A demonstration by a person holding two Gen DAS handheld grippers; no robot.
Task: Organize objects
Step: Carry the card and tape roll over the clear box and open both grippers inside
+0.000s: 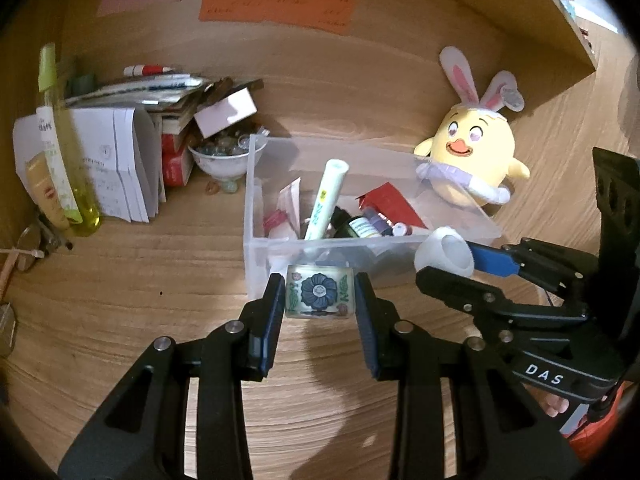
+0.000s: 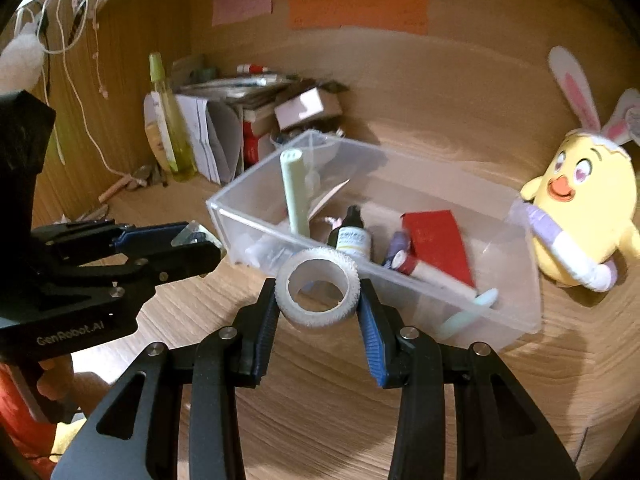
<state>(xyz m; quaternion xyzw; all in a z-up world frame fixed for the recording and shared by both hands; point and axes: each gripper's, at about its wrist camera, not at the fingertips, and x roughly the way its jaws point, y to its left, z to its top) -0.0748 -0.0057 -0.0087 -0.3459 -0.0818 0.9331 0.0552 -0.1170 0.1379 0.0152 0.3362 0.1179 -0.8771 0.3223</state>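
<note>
A: What is held by the left gripper (image 1: 320,300)?

B: A glossy block printed with a blue flower (image 1: 320,294) is clamped there, above the wooden desk (image 1: 140,300).

A: And the right gripper (image 2: 318,292)?

B: A white textured tape ring (image 2: 317,287) is pinched (just before the clear plastic bin (image 2: 524,304)).

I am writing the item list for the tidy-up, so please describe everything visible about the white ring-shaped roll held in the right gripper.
The white roll is a wide ring with a rough, dotted outer surface and a smooth, hollow centre; it looks like tape or bandage. The right gripper is shut on it, blue pads pressing both sides. It faces the camera, slightly tilted, in front of the clear plastic bin, apart from the wooden desk.
</note>
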